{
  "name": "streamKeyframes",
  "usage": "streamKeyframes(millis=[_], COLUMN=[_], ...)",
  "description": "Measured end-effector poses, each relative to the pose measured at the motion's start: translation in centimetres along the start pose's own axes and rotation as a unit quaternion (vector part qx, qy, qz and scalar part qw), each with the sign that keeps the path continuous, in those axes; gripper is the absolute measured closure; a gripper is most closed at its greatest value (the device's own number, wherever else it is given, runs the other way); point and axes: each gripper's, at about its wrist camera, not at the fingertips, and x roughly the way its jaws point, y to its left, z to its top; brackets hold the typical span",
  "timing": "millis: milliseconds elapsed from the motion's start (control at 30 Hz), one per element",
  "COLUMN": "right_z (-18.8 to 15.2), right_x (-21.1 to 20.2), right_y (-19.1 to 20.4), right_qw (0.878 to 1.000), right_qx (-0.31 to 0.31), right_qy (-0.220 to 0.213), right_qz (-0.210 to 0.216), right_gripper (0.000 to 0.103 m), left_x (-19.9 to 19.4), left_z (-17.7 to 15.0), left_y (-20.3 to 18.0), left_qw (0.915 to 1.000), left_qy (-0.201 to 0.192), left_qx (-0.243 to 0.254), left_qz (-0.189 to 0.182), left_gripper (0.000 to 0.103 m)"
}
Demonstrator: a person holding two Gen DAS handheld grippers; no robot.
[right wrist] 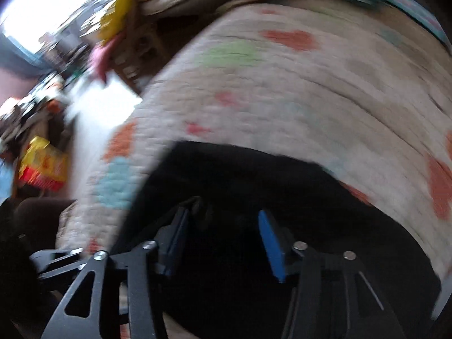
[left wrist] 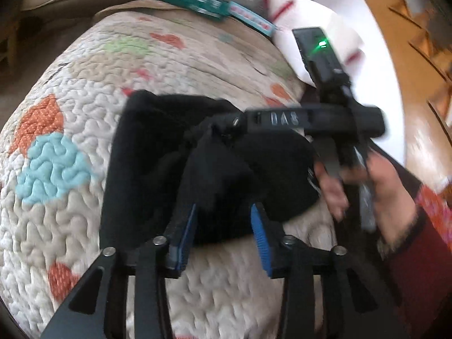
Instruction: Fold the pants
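The black pants lie bunched in a folded heap on a quilted bedspread with coloured hearts. My left gripper is open, its blue pads on either side of the near edge of the heap, with cloth between them. The right gripper's body shows in the left wrist view, over the heap's right side, held by a hand. In the right wrist view the right gripper is open just above the pants; that view is blurred.
A teal and white box lies at the far edge of the bed. A white pillow is at the right. Left of the bed is cluttered floor with a yellow-red package.
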Motion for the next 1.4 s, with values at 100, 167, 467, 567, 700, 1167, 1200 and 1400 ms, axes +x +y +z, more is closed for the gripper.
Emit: streamKeyframes(millis=[100,167,467,567,700,1167,1200,1400], right_z=[-1.2,-1.4,-3.7,-5.3,-5.9,4.0,4.4,6.0], right_x=[-2.5,-4.7,-3.2,0.3,-0.3,4.0,4.7,6.1], right_y=[-3.2,-3.6,1.8,0.5,-0.7,6.9,7.5,10.0], right_qw=[0.997,0.995,0.989,0.992,0.993,0.998,0.997,0.992], right_qx=[0.049,0.065,0.073,0.104,0.112,-0.035,-0.052,-0.105], right_qy=[-0.033,-0.060,-0.062,-0.017,-0.020,-0.012,-0.003,0.033], right_qz=[-0.051,-0.056,0.117,0.075,0.039,-0.053,-0.059,-0.055], right_gripper=[0.046,0.046,0.047,0.062,0.079,0.039,0.045,0.093], left_x=[-2.1,-2.9,2.3,3.3,3.4,2.6,2.6,2.5], left_z=[-1.0,-0.6,1.3,0.2,-0.6,-1.7,-1.7,-1.6], left_y=[0.2,1.2,4.4,4.1,3.9,4.5,4.7,5.1], left_qw=[0.9998,0.9990,0.9920,0.9896,0.9882,0.9893,0.9892,0.9889], left_qy=[-0.007,-0.021,0.002,-0.002,-0.016,-0.050,-0.051,-0.058], left_qx=[0.014,0.005,-0.027,0.005,0.033,0.036,0.033,0.015], left_qz=[0.012,0.039,0.123,0.144,0.149,0.132,0.133,0.136], left_gripper=[0.060,0.058,0.057,0.056,0.050,0.043,0.043,0.040])
